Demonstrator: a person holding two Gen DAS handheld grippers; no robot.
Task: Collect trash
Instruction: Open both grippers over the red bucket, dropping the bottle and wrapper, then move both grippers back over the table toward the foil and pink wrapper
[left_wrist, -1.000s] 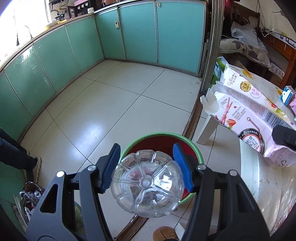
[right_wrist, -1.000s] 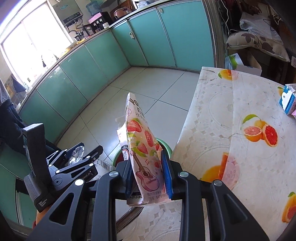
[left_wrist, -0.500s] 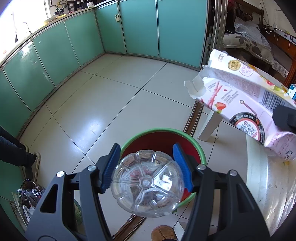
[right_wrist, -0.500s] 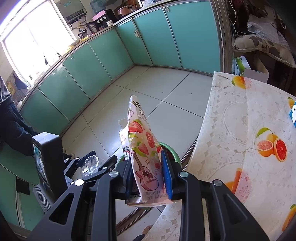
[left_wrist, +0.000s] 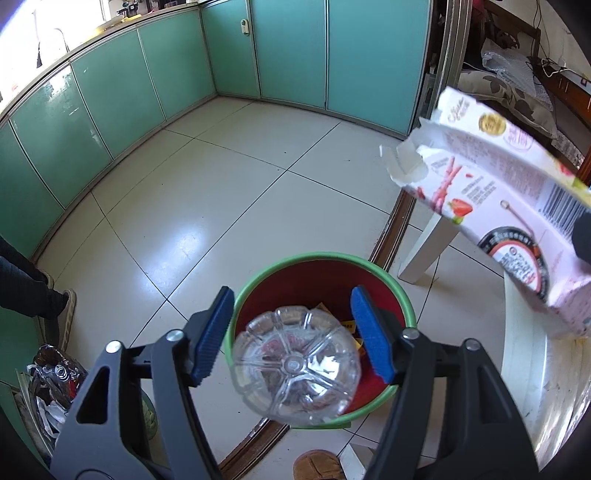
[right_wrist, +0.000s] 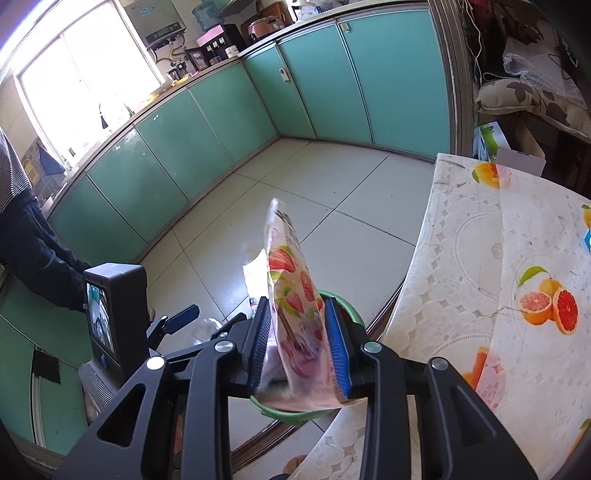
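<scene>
Your left hand-held gripper (left_wrist: 295, 332) points down over the red bin (left_wrist: 400, 299), fingers spread wide, the clear bottle (left_wrist: 295, 367) loose between them, touching neither pad, above the bin's mouth. Your right hand-held gripper (right_wrist: 299, 338) has parted too; the blurred pink snack box (right_wrist: 295, 302) hangs between its pads above the bin, beside the surface (right_wrist: 480, 258).

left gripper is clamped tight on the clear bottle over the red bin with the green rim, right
Not quite. The left wrist view shows the left gripper open, with a gap between each blue pad and the clear bottle. The bottle is indeed over the red bin with the green rim.
</scene>
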